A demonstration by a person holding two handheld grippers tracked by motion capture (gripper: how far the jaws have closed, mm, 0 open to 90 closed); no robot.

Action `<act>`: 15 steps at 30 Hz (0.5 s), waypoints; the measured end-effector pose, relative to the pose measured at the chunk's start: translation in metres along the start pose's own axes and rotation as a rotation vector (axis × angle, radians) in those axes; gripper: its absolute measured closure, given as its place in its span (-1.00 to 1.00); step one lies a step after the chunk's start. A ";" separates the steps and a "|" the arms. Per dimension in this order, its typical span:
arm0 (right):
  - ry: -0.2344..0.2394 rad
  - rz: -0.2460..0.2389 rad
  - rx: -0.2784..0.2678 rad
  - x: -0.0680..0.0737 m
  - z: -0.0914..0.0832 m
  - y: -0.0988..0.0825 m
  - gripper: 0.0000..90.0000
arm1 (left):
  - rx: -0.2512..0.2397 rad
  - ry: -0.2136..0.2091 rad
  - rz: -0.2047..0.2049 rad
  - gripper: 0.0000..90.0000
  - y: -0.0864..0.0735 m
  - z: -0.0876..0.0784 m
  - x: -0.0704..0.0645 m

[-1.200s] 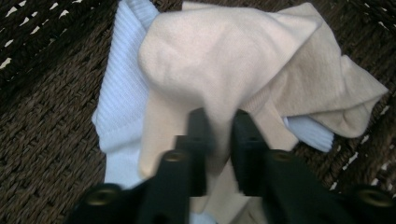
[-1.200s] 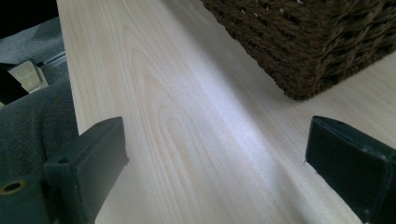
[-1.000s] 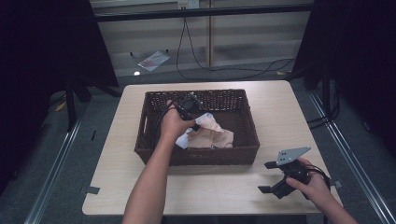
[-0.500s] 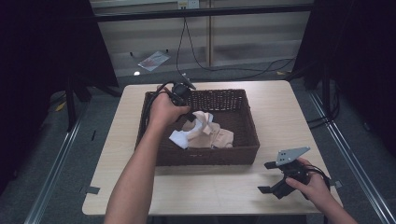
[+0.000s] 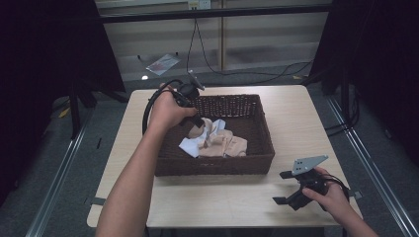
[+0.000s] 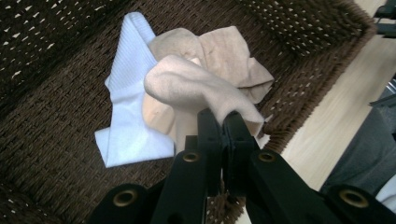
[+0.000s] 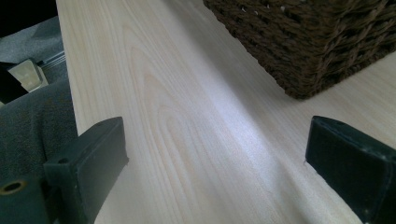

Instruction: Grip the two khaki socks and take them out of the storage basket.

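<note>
Item 1, left gripper (image 6: 223, 122): jaws closed tight on a fold of a beige sock (image 6: 196, 88). The pinch takes the cloth at its raised end, so the sock hangs from the jaw tips while its lower part drapes onto the pile below; judged a lift-out grip, taken high to peel one piece free of the rest.

Item 2, white sock (image 6: 123, 116): lies flat on the basket floor, just beside and partly under the beige one, untouched by the jaws.

Item 3, wicker basket (image 5: 264, 133): dark brown, rectangular, mid-table; holds the pile toward its near side.

Item 4, table (image 7: 187, 116): pale wood, bare in front of the basket; a likely set-down place.

Item 5, right gripper (image 7: 215, 168): jaws wide apart, nothing between them, resting low at the near right corner of the table, well apart from the socks; judged parked in waiting.
</note>
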State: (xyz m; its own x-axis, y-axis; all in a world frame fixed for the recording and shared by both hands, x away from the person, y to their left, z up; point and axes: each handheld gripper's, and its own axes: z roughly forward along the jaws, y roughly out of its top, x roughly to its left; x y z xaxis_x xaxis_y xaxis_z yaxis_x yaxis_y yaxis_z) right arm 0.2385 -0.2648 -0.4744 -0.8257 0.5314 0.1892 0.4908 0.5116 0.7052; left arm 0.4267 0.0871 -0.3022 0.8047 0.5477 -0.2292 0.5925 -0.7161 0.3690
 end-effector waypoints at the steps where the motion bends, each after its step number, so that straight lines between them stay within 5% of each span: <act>1: -0.002 -0.004 -0.003 0.000 0.000 0.000 -0.89 | 0.011 -0.006 0.008 0.95 0.000 -0.002 -0.001; 15: 0.000 -0.002 -0.001 0.000 0.000 0.000 -0.89 | 0.020 -0.062 0.042 0.95 -0.005 -0.029 -0.020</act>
State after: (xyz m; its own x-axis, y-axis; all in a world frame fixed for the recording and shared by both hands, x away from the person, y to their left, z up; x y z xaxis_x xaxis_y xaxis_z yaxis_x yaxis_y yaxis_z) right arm 0.2385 -0.2642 -0.4741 -0.8270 0.5299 0.1877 0.4884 0.5120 0.7066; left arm 0.4070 0.0921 -0.2734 0.8295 0.4891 -0.2697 0.5580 -0.7468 0.3618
